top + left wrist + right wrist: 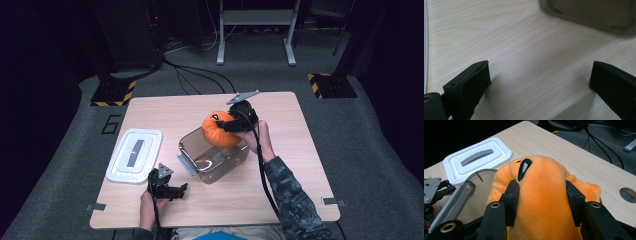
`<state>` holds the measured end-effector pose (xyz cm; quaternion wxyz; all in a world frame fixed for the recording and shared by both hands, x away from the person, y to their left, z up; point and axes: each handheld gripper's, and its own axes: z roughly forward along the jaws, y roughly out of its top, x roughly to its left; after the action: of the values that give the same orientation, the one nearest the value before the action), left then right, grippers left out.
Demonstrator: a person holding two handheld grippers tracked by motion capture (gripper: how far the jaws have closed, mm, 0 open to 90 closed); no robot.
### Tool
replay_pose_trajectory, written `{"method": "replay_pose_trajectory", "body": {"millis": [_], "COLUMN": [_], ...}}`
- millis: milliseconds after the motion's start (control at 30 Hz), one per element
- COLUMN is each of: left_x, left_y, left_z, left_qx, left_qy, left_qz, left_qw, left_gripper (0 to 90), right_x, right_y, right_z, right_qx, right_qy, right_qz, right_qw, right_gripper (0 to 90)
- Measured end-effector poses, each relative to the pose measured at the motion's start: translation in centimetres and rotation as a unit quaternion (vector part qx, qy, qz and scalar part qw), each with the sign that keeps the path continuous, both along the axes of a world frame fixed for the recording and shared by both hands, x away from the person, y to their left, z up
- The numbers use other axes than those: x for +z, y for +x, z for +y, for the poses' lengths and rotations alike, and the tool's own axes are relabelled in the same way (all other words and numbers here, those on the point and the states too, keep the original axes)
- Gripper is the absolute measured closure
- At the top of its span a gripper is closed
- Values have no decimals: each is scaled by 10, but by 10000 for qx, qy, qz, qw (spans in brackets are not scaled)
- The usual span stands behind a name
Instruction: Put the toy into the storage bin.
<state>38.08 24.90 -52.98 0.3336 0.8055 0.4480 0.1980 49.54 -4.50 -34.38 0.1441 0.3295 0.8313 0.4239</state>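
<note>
The right gripper (231, 123) held an orange plush toy (220, 130), and its fingers (510, 195) pinched the toy from both sides, sinking into the soft fabric so that it bulged up between them. In the right gripper view the two black fingers stood partly closed, with the orange body filling the whole gap. A dark eye patch with a pale streak (524, 167) showed on the toy's upper surface, on the end away from the gripper's camera. The toy looked rounded in the high view, so no clear long axis could be told; its bulk ran from the gripper out toward the table's left side.

The toy hung above the far rim of a clear plastic container (200, 172), which stood open near the middle of the wooden table (300, 165). Whether the toy touched the rim could not be told.

The left gripper (174, 190) lay low at the near edge of the table, just in front of the container's near left corner. Its fingers (471, 85) were spread wide, with bare table between them and nothing held. A white lid with a grey handle (135, 154) lay flat on the table to the left of the container, just beyond the left gripper.
</note>
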Motion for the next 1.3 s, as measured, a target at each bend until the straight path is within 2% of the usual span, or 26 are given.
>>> {"method": "replay_pose_trajectory", "body": {"millis": [267, 833, 1300], "left_x": [0, 0, 0], "left_y": [0, 0, 0], "left_z": [0, -1, -1], "left_qx": [-12, 37, 38], "left_qy": [1, -54, -55], "left_qz": [9, 13, 12], "left_qw": [10000, 10000, 10000], "left_gripper": [31, 31, 31], "right_x": [-10, -37, -49], "right_y": [2, 14, 17], "right_z": [4, -7, -7], "right_qx": [64, -21, -61], "right_qy": [-47, -133, -168], "right_qz": [157, 484, 678], "right_qw": [9998, 9987, 9975], "right_gripper": [541, 522, 506]}}
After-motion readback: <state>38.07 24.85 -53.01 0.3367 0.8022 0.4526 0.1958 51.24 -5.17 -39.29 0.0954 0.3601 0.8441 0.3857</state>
